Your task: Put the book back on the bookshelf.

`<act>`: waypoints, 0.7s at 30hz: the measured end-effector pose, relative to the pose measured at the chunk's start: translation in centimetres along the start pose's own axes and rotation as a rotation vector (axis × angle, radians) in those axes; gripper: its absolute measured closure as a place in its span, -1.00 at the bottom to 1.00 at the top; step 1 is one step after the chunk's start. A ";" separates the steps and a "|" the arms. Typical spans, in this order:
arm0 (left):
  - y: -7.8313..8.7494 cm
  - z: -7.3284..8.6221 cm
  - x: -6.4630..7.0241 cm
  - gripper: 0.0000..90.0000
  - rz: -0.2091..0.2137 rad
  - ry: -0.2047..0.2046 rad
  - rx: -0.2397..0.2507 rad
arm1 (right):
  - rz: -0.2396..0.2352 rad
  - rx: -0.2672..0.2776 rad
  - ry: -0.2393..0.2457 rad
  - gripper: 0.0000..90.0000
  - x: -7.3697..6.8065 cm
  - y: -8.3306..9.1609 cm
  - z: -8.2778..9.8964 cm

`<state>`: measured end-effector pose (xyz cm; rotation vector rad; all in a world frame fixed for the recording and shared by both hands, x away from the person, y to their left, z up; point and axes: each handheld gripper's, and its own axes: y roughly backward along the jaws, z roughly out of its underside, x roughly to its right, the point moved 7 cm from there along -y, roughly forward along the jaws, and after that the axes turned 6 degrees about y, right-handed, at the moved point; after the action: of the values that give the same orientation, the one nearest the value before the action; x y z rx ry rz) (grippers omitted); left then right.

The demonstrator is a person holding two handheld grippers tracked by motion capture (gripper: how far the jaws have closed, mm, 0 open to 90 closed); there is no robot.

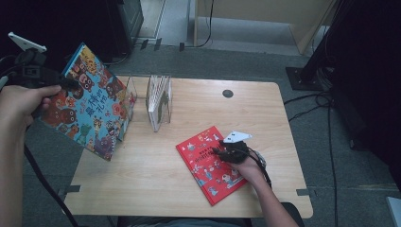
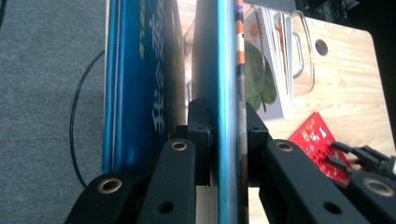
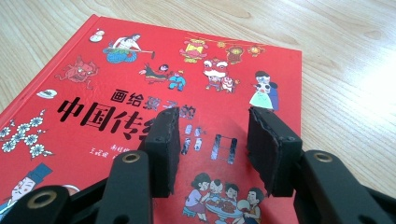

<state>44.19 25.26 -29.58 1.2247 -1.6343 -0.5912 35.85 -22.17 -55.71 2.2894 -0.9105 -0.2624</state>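
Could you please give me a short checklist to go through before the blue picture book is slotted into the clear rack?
1. Left gripper clamped on the blue picture book with cartoon animals: ok, both jaws press its cover edge.
2. Book lifted off the pale wooden table: ok, held tilted over the left edge.
3. Free slot in the clear plastic book rack: cannot tell; books already stand in it.
4. Right gripper out of the way: ok, it sits open over the red hardcover picture book, away from the rack.
5. Red book lying flat: ok.
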 end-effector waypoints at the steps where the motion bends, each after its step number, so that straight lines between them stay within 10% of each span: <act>1: -0.3 -0.3 0.0 0.78 -0.001 0.008 0.003 | 0.001 0.000 0.001 0.21 0.0 0.0 0.0; 21: -1.9 -2.3 -1.0 0.79 -0.004 0.036 0.053 | 0.009 0.001 -0.004 0.23 -0.1 0.1 0.0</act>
<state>47.15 25.85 -30.62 1.2704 -1.6269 -0.5285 35.71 -22.15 -55.71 2.2857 -0.9228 -0.2631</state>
